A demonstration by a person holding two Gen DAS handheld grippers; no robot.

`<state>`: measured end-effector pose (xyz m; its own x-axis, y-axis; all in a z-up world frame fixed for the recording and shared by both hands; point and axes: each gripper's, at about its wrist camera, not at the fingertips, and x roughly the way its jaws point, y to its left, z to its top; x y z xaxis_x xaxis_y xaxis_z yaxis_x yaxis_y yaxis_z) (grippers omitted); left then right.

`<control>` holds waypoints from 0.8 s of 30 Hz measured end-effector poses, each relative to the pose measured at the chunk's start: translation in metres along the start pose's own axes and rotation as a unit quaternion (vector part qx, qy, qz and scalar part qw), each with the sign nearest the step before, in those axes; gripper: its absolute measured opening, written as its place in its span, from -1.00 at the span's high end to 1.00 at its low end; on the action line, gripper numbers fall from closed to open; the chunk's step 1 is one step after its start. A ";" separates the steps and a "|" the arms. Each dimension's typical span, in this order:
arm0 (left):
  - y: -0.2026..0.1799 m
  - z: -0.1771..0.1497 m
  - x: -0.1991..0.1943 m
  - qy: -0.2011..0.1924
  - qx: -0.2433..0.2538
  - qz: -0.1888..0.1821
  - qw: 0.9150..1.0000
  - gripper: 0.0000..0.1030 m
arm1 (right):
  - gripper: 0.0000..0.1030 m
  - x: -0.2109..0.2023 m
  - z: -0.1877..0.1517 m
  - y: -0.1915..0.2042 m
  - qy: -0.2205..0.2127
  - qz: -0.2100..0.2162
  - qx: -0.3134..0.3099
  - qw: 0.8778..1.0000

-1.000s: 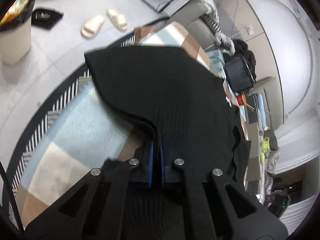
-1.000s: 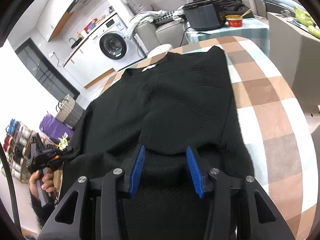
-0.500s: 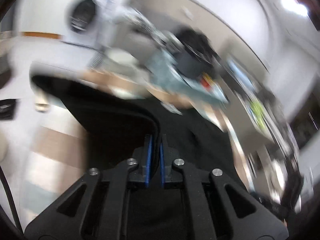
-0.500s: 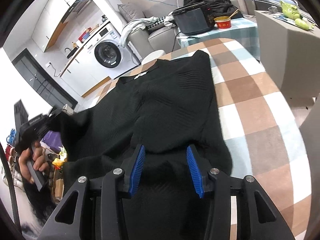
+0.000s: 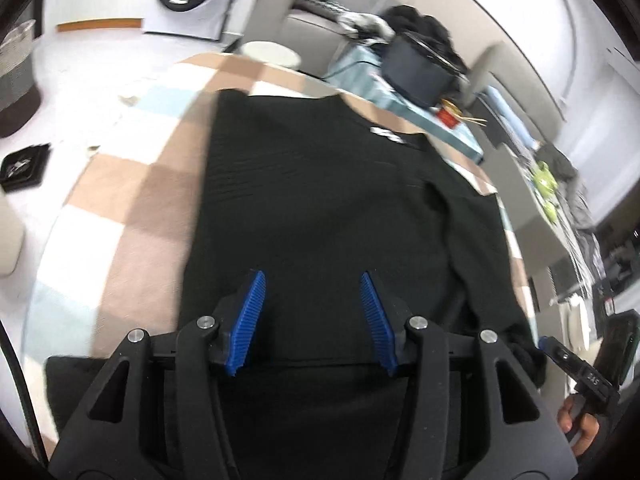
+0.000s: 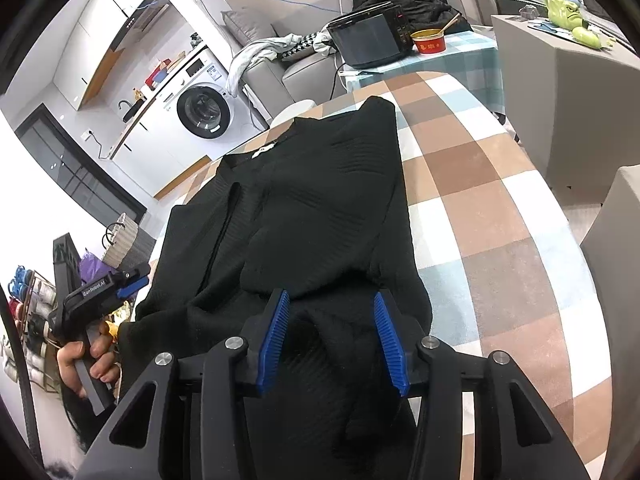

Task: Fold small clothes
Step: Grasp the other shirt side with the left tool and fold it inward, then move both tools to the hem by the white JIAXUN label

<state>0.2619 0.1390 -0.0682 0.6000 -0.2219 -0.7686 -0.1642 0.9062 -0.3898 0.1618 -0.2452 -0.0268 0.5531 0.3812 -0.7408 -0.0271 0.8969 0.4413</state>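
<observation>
The black ribbed knit sweater (image 6: 320, 216) lies flat on the round table under its brown, white and pale-blue checked cloth (image 6: 500, 208), and its look has just changed; a second ago the left gripper (image 5: 312, 312) was pinched shut on a lifted edge at the sweater's left side, and now its blue-padded jaws stand wide apart with nothing between them, that flap laid inward over the body; I judge one side fold done and released. The right gripper (image 6: 330, 338) is parted too, as it was, hovering over a bunched ridge of fabric at the near hem without clamping it. The sweater's long axis runs away from the person; the neckline with its small white label (image 6: 264, 150) points to the far side, toward the white washing machine (image 6: 202, 110), the hem nearest the grippers.
</observation>
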 end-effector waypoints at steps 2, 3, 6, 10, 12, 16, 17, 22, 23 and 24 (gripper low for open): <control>0.015 -0.010 -0.007 -0.005 0.002 0.017 1.000 0.11 | 0.11 0.000 0.000 0.000 0.002 -0.004 -0.006 1.000; 0.021 -0.018 -0.010 -0.008 0.001 0.021 1.000 0.10 | 0.07 0.000 -0.001 0.000 0.002 -0.007 -0.008 1.000; 0.033 -0.035 -0.023 -0.019 0.007 0.039 0.999 -0.15 | -0.25 -0.005 -0.003 -0.002 0.001 -0.008 -0.007 1.000; 0.030 -0.058 -0.049 -0.042 0.037 0.060 0.997 -0.48 | -0.44 -0.014 -0.010 -0.004 -0.003 -0.017 -0.018 1.000; 0.023 -0.070 -0.066 -0.059 0.050 0.062 0.995 -0.68 | -0.65 -0.020 -0.014 -0.005 -0.007 -0.016 -0.021 1.000; 0.018 -0.095 -0.093 -0.084 0.072 0.053 0.992 -0.98 | -0.76 -0.031 -0.026 -0.004 -0.011 -0.032 -0.037 0.999; 0.017 -0.101 -0.099 -0.091 0.077 0.052 0.992 -0.98 | -0.77 -0.033 -0.030 -0.004 -0.008 -0.035 -0.044 0.998; 0.023 -0.129 -0.117 -0.096 0.078 0.056 0.991 -0.98 | -0.77 -0.042 -0.056 -0.003 0.014 -0.049 -0.091 0.995; 0.026 -0.134 -0.119 -0.096 0.078 0.060 0.991 -0.98 | -0.77 -0.043 -0.062 -0.004 0.020 -0.047 -0.098 0.994; 0.030 -0.140 -0.122 -0.095 0.077 0.070 0.990 -0.98 | -0.76 -0.042 -0.067 -0.006 0.026 -0.047 -0.102 0.993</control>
<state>0.0737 0.1428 -0.0570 0.7192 -0.0315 -0.6941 -0.1443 0.9704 -0.1936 0.0825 -0.2512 -0.0323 0.5170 0.2999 -0.8018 -0.1492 0.9539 0.2605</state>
